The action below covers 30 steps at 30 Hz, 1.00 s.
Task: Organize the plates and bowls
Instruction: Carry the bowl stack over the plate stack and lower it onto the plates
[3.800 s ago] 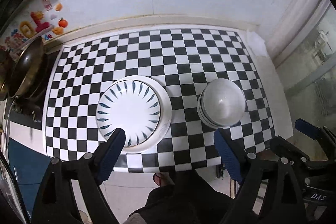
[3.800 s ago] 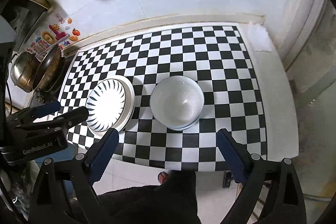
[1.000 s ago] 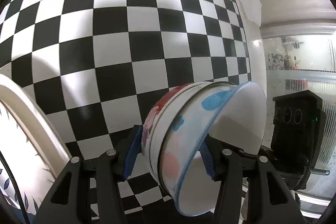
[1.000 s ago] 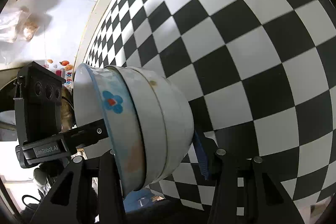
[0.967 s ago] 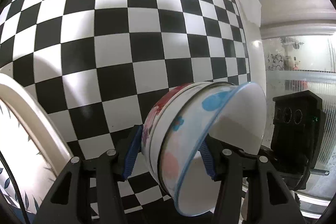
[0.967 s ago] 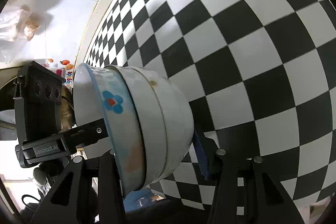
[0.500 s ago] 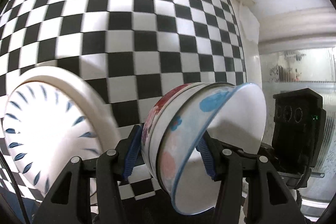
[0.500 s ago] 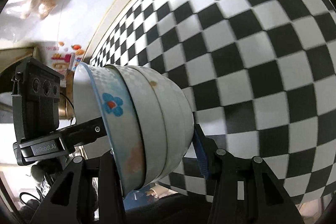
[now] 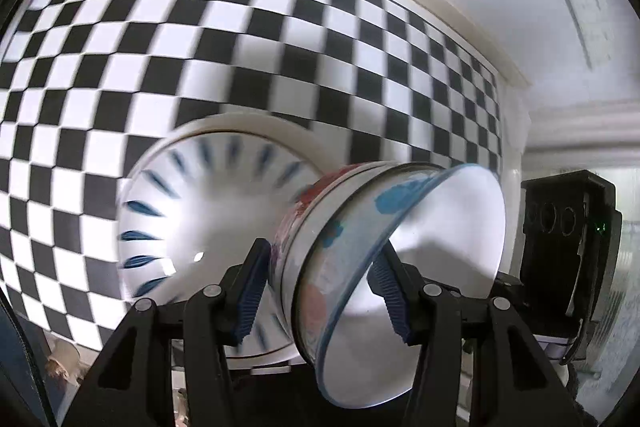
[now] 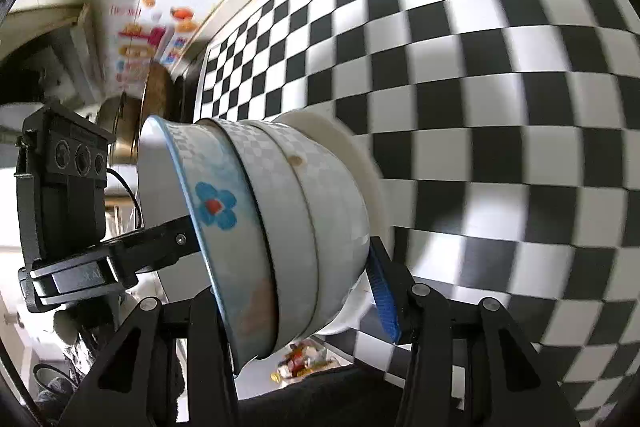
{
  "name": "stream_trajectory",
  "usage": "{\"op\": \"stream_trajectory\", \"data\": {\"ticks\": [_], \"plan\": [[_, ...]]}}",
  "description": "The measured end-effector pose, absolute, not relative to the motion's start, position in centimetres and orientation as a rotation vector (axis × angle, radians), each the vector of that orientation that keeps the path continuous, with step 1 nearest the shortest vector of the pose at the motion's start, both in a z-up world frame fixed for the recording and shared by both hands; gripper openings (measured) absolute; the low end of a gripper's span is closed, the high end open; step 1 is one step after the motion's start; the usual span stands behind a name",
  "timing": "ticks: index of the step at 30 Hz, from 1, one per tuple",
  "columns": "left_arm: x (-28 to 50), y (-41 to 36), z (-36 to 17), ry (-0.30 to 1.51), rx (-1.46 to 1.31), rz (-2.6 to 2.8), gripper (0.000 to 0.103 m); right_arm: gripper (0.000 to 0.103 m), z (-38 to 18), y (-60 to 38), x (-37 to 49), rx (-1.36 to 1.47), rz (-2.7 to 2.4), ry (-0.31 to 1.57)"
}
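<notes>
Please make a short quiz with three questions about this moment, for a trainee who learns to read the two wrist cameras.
1. True or false: the stack of bowls rests flat on the checkered cloth.
2. Which grippers clamp the stack? A) only the left gripper B) only the right gripper C) both, from opposite sides
3. Fill in: the plate with blue dashes lies on the ____.

Key
1. False: the stack is tilted on its side and held above the cloth.
2. C: each gripper has one pad inside the top bowl and one under the stack's base.
3. Checkered cloth, beyond the held stack in both views.
</notes>
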<state>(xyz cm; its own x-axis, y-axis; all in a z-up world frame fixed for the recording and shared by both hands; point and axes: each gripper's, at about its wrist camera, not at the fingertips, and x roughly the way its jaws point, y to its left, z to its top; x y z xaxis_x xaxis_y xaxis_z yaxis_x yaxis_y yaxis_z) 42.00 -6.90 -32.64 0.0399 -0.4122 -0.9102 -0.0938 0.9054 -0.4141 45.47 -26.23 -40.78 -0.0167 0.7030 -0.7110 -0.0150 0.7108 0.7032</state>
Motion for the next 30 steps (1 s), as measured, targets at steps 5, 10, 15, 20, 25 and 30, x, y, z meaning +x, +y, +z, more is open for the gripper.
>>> {"op": "stream_trajectory", "data": {"ticks": [5,10,15,20,25,30], "plan": [[41.6,-3.8,-33.3,1.52,-0.458,-0.189,0.049,0.049,-41.6,-22.6,45.6,0.538,0.684,1.535],[41.3,-2.1,-34.2,1.522,-0.493,-0.146,0.049,0.049,-42.7,-20.3,46.3,0.509,0.708,1.572],[41.3,-1.4,-35.2,1.532,-0.517,-0.122,0.049,0.049,-43.5,-18.7,46.9,0.482,0.71,1.6],[41.4,-1.3,-36.1,1.548,-0.53,-0.123,0.049,0.049,-44.0,-18.2,47.1,0.459,0.697,1.617],[41.3,-1.6,-36.4,1.554,-0.527,-0.128,0.049,0.049,-44.4,-18.3,47.2,0.446,0.682,1.629],[41.4,-1.6,-36.5,1.558,-0.527,-0.13,0.049,0.049,-44.2,-18.5,47.4,0.44,0.674,1.626]]}}
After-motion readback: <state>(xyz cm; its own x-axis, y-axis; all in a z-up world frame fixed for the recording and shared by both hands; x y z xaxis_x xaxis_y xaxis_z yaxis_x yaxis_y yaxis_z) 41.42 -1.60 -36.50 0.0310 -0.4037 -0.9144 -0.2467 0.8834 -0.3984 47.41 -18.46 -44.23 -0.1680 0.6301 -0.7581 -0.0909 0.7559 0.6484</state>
